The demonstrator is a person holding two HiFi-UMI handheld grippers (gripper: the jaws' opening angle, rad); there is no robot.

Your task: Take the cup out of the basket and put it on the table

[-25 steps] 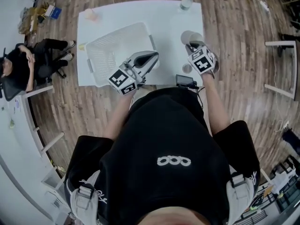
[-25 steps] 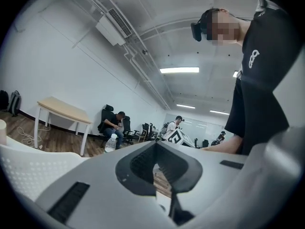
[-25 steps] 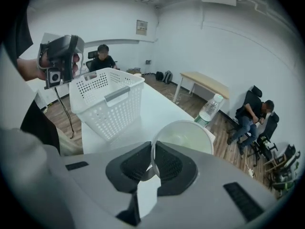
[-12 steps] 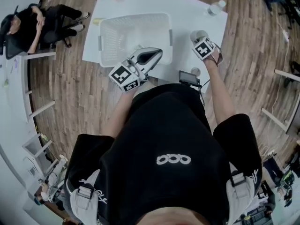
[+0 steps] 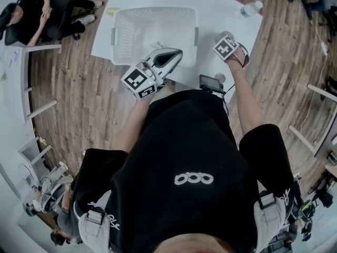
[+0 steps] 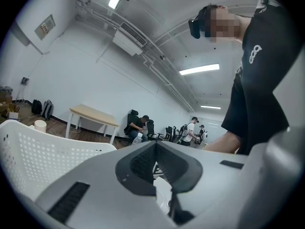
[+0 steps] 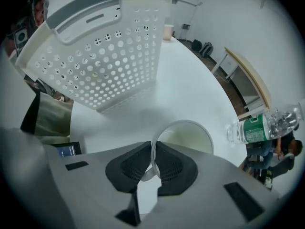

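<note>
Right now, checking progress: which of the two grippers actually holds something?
The right gripper: its jaws pinch the wall of the cup beside the basket. The left gripper has its jaws shut with nothing between them.

A clear plastic water bottle with a green label (image 5: 251, 8) is at the far right. A small black device with a lit screen (image 5: 210, 83) sits near, towards the right. A person in black clothes (image 5: 42, 9) sits at the far left on the brown wood-plank floor (image 5: 79, 99). A pale wooden-topped side table (image 6: 93, 114) stands by the far white wall
</note>
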